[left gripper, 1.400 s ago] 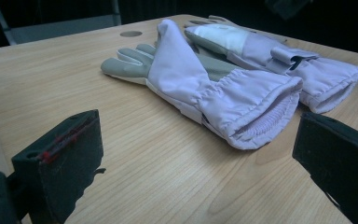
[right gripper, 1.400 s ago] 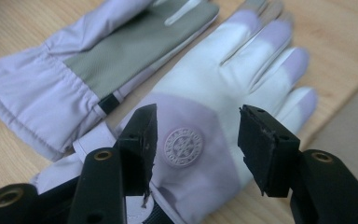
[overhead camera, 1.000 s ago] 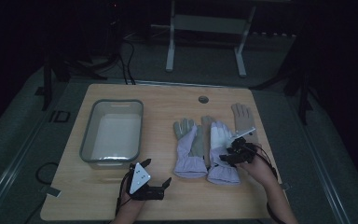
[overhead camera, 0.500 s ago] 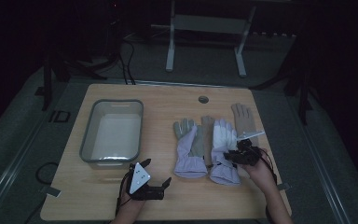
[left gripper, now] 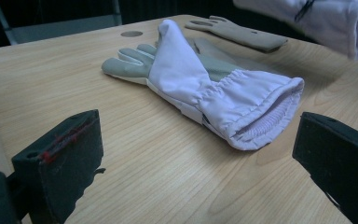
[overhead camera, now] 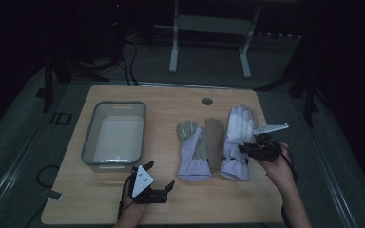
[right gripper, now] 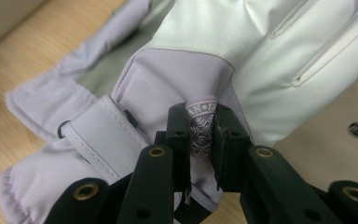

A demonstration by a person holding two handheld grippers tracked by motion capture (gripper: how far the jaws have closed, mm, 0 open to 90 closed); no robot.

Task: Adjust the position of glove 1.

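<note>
Lifted a bit since a second ago: right gripper [overhead camera: 245,150], jaws just closed onto a patterned tab on the right glove [overhead camera: 236,142], cuff end now coming off the table [overhead camera: 76,209]. Worth keeping that pinch firm and raising slow so the tab doesn't slip. Left gripper [overhead camera: 167,189] parked near the table's front edge, jaws wide apart, gripping nothing. Left glove [left gripper: 214,91] lying flat beside the tray [overhead camera: 89,145], untouched.
</note>
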